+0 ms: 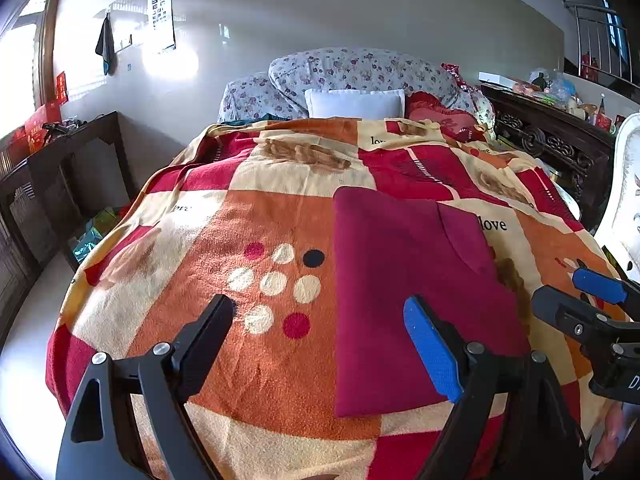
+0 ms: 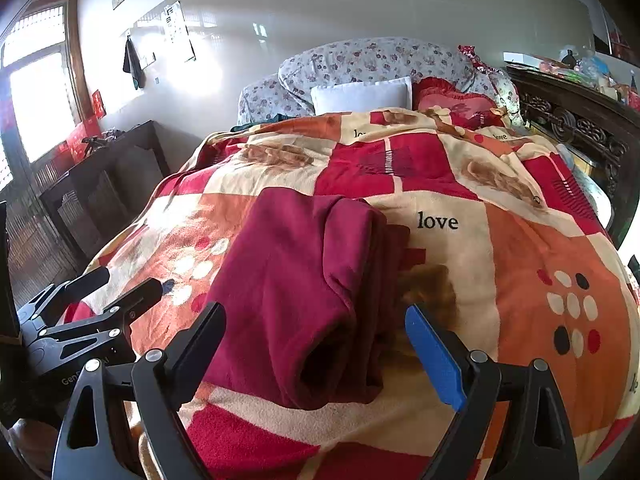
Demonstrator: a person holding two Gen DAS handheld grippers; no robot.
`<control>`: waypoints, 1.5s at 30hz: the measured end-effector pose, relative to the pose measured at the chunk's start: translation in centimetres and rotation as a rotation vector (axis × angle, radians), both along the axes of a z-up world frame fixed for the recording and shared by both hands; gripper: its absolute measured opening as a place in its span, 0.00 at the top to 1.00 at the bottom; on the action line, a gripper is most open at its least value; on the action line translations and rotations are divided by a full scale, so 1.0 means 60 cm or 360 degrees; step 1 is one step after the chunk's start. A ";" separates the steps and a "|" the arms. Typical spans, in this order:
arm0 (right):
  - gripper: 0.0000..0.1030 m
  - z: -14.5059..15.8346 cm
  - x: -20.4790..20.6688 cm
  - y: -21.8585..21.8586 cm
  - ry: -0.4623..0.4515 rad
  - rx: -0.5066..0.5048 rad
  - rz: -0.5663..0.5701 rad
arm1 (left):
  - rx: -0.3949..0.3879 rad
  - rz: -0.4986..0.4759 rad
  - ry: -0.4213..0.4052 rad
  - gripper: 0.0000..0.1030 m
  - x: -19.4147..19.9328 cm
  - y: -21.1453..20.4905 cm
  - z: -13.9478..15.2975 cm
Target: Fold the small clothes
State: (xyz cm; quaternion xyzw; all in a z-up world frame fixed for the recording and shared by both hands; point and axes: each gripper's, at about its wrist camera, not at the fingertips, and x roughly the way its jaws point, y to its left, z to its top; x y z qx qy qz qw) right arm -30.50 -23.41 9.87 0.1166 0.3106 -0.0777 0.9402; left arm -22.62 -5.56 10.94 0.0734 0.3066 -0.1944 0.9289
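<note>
Tongs, both yours, left [image 1: 320, 344] and right [image 2: 316, 348], spread wide and holding nothing; red garment [image 1: 408, 292] lies folded on the bed's blanket [image 1: 256, 364], apparently little left to fold.

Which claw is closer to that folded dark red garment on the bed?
Right. The right claw opens directly over the garment's near edge; the left claw sits mostly beside it over the blanket. Neither touches it.
</note>
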 end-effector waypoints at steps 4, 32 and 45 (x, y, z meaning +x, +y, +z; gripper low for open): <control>0.09 -0.002 0.003 0.000 0.0009 0.0000 0.0008 | 0.0002 0.0001 0.0000 0.16 -0.001 -0.001 0.000; 0.09 -0.024 0.019 -0.005 0.0069 0.0030 0.0019 | 0.0013 0.0003 0.0040 0.16 0.015 -0.009 -0.025; 0.08 -0.031 0.026 -0.003 0.0091 0.0032 0.0028 | 0.0028 -0.0009 0.0038 0.16 0.020 -0.009 -0.032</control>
